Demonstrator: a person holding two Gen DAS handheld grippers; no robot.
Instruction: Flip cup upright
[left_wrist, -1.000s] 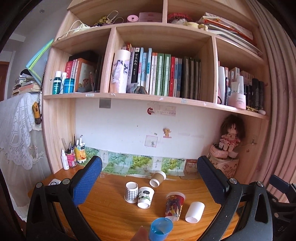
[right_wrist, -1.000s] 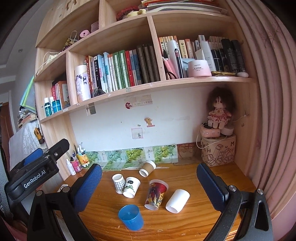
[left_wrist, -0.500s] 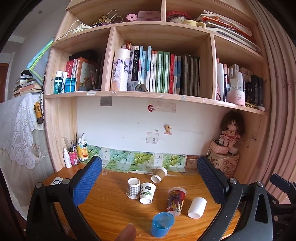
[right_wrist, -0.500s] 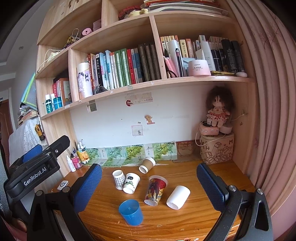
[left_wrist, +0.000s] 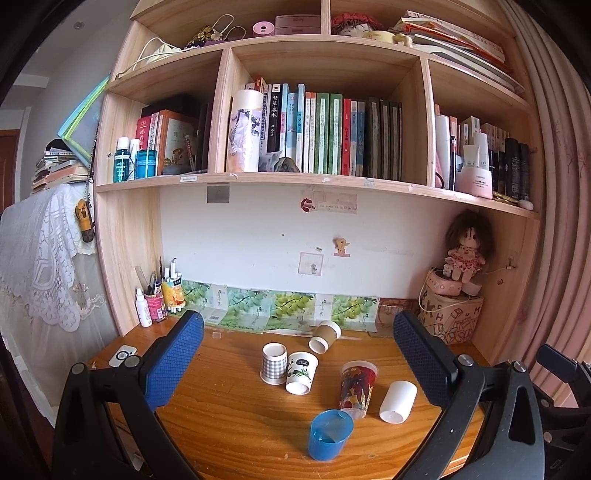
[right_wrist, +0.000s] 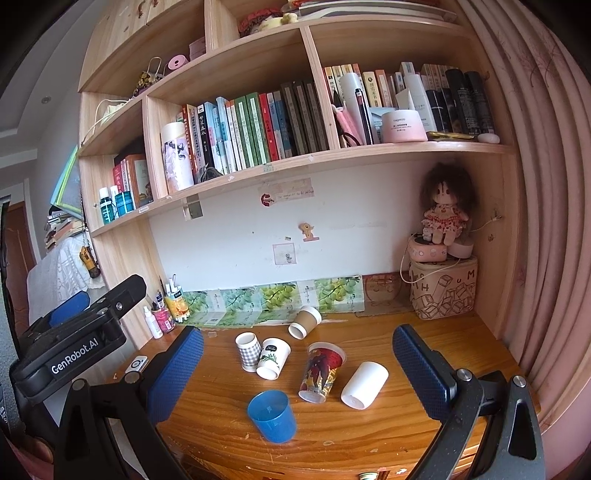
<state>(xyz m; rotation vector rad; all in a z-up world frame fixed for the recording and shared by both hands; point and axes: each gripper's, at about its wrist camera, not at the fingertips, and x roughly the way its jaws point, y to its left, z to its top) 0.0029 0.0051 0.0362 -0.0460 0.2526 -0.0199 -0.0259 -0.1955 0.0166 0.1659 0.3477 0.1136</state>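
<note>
Wooden desk (left_wrist: 236, 424): six cups.
Blue cup (left_wrist: 330, 434): one, upright, nearest the front edge.
Behind it: five cups, white cup (left_wrist: 398, 401) toppled.
Left gripper (left_wrist: 298, 358): spread wide, holding nothing.
Right gripper (right_wrist: 297, 369): likewise.

On the orange-brown wooden desk (left_wrist: 229, 413), the cup nearest the camera is plain blue (left_wrist: 330, 434). Behind the blue cup stands a cup with a red, cartoon-printed wall (left_wrist: 357, 384), and to the right of the blue cup lies a plain white cup (left_wrist: 398, 401). Behind and left of the blue cup are a grey-and-white checked cup (left_wrist: 274, 363) and a white cup with a green leaf sprig (left_wrist: 301, 372). Farthest behind it lies a brown cup with a white rim (left_wrist: 325, 336). Each claw has blue textured pads on black arms: left (left_wrist: 297, 363), right (right_wrist: 297, 363)
</note>
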